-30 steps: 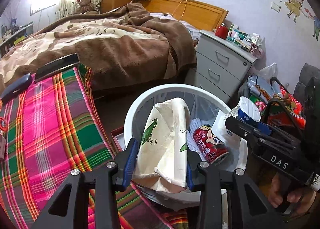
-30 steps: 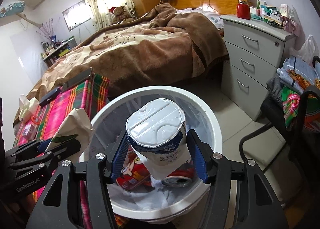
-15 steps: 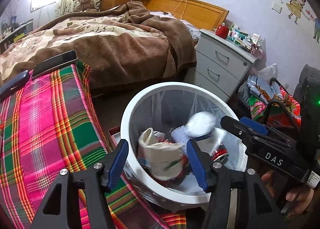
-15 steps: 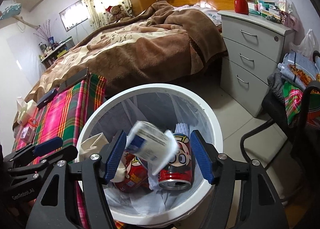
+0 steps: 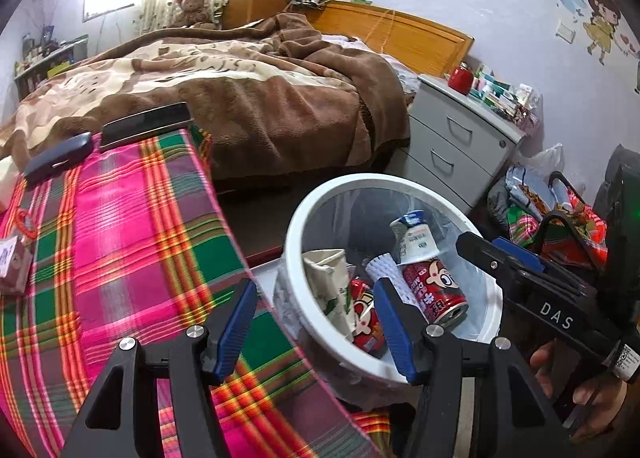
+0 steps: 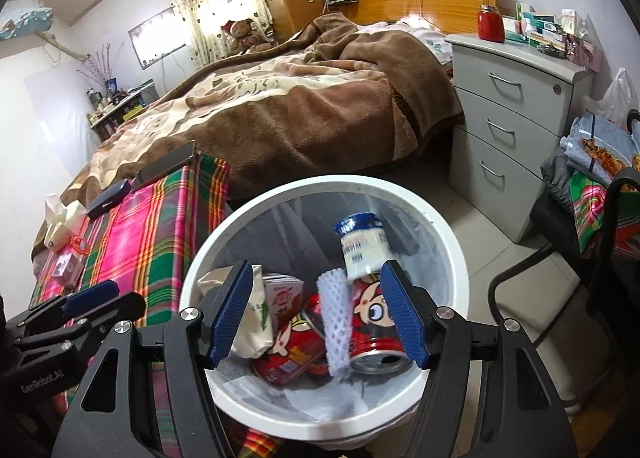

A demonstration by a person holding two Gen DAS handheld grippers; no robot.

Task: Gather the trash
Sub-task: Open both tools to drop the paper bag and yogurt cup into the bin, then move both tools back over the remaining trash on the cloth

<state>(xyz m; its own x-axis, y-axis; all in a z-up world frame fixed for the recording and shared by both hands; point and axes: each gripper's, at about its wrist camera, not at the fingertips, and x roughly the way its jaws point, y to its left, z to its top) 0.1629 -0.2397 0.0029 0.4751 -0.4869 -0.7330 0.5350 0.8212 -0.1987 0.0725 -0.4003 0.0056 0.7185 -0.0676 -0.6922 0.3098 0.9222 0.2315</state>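
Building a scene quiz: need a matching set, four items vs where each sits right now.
Items:
1. red cartoon can
2. red jar
3. teddy bear
4. black flat case

Places:
A. on the grey drawer unit
B. inside the white bin
C. far edge of the plaid cloth
D. by the curtained window

Pairs: 1-B, 2-A, 3-D, 4-C

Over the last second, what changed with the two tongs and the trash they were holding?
Both let go. The left tongs released the paper bag and the right tongs released the yogurt cup; both pieces dropped into the white bin among the red cans. Both tongs now stand open and empty. The left view has also shifted toward the plaid cloth. Bin, bed and dresser stayed put.
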